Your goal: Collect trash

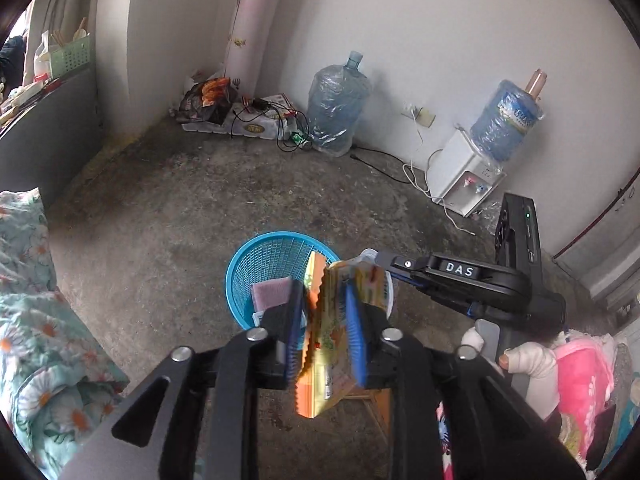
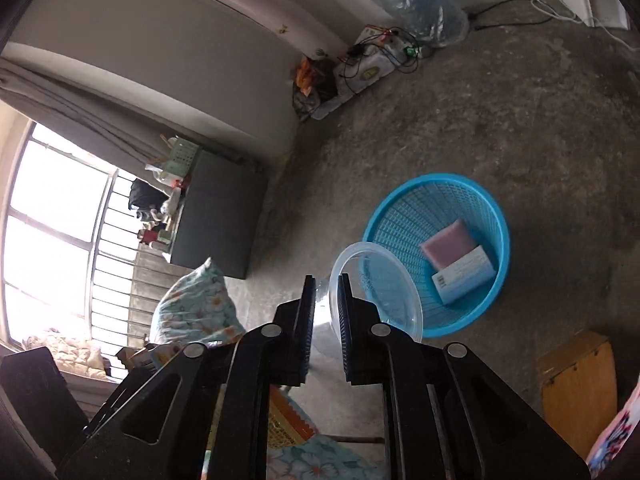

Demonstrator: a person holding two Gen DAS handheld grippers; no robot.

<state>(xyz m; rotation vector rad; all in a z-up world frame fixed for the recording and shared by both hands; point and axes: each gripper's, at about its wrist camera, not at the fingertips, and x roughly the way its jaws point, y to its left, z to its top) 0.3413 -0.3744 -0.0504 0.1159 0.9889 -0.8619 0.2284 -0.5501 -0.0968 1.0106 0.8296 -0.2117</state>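
I'm holding my left tongs [image 1: 324,312] apart w/ the snack wrapper [image 1: 328,344] hanging loose between the pads, over the blue basket [image 1: 240,264]. My right tongs [image 2: 324,316] are apart too, straddling the rim of a clear plastic tub [image 2: 376,292] beside the basket. Risk: wrapper's drifting, tub's bouncing off the rim. Only the right view's showing the pink sponge [image 2: 448,244] & white box [image 2: 464,276] properly.
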